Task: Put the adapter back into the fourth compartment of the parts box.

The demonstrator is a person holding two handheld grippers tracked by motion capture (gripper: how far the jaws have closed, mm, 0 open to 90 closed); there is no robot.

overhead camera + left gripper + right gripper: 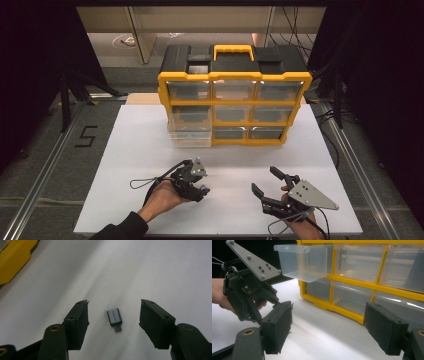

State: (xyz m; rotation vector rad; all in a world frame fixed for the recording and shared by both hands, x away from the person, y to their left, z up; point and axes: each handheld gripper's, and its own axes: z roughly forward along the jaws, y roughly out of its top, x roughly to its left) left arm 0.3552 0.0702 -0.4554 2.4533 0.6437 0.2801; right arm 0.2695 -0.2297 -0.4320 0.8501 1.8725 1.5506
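Small grey adapter [114, 317] lies flat on the white tabletop [155, 272], dead between the left tongs [113, 323], plug end toward the camera, long axis running along the tongs, so the pads would meet its long sides. Left tongs spread, touching nothing. Right tongs [337, 327] spread and empty, lower right of the high view, farther off. Open drawer [304, 261] juts from the yellow cabinet [235, 102]; bare tabletop all round.
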